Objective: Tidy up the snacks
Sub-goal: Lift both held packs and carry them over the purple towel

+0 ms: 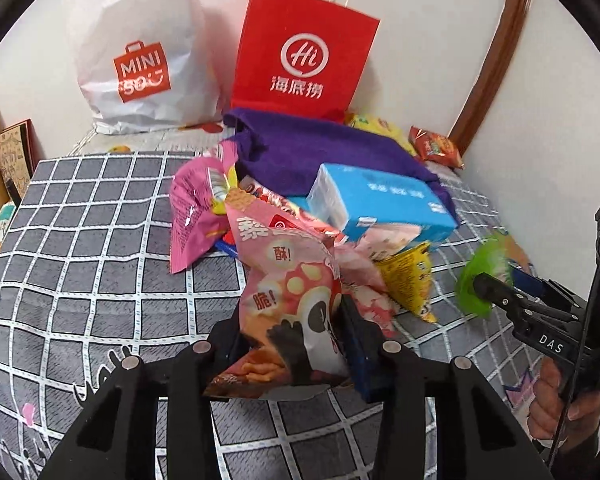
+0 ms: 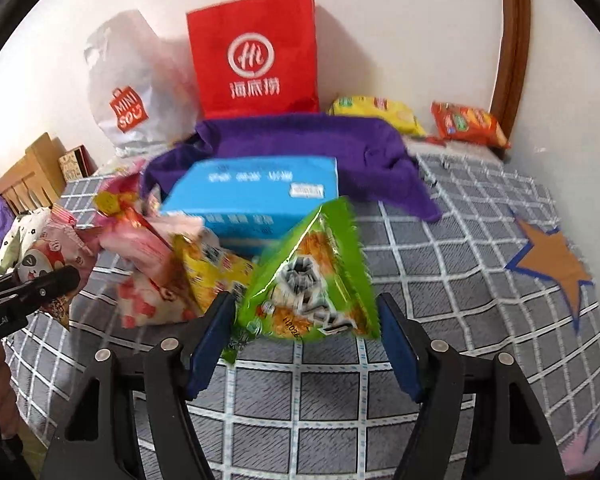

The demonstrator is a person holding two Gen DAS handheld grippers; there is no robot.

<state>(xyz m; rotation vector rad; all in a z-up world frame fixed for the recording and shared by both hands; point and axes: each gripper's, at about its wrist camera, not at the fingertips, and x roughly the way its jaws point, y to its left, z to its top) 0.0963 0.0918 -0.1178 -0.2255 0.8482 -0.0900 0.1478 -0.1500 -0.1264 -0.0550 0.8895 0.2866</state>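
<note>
The left tongs (image 1: 296, 344) pinch a pink crinkly panda-print snack bag (image 1: 288, 300) at lower centre; the right tongs (image 2: 306, 328) clasp a green foil snack packet (image 2: 312, 280); the heap of mixed packets (image 1: 340, 216) mid-frame on the grey checked bed cover (image 1: 100, 240) remains unsorted, so most work seems left.

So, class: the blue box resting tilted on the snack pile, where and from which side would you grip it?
Grip the blue box across its short width near the raised right end, coming from above. Its long flat faces are too wide for the jaws, and packets crowd its left and front. Both the left gripper and right gripper already hold packets.
</note>
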